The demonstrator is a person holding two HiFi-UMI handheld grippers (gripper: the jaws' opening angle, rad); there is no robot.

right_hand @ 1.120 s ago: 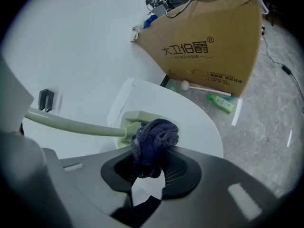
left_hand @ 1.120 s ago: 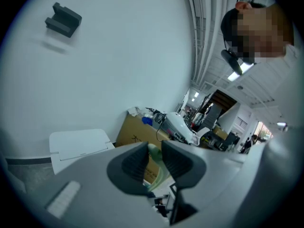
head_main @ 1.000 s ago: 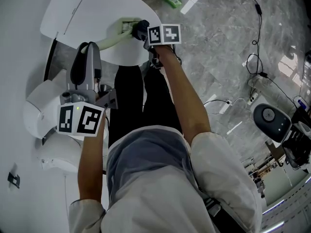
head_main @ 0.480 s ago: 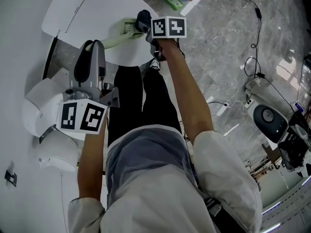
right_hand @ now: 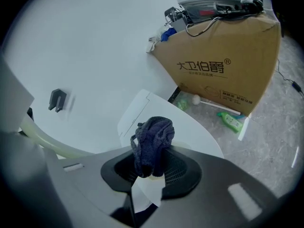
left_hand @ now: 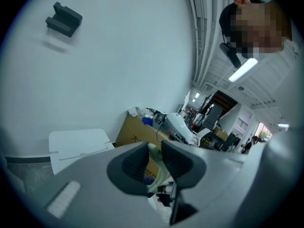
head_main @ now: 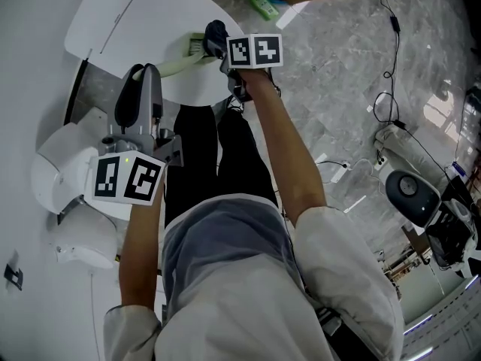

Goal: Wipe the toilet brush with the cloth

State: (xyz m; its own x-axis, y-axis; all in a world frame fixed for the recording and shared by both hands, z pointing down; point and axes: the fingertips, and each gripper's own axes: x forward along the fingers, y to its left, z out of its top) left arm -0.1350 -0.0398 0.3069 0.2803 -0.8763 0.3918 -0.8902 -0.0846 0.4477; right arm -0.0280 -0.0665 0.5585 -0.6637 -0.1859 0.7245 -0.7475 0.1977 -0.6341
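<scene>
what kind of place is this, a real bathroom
Probably a mock bathroom in a lab: a white toilet beside a cardboard box, with an open work hall beyond.

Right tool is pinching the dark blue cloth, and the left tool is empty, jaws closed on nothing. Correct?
Not quite. The left tool is not empty: the left gripper view shows its jaws closed on the pale green toilet brush handle. The right tool does pinch the dark blue cloth.

Test workshop: toilet (head_main: 139, 17), carton (right_hand: 223, 68), machines (left_hand: 183, 127)
</scene>
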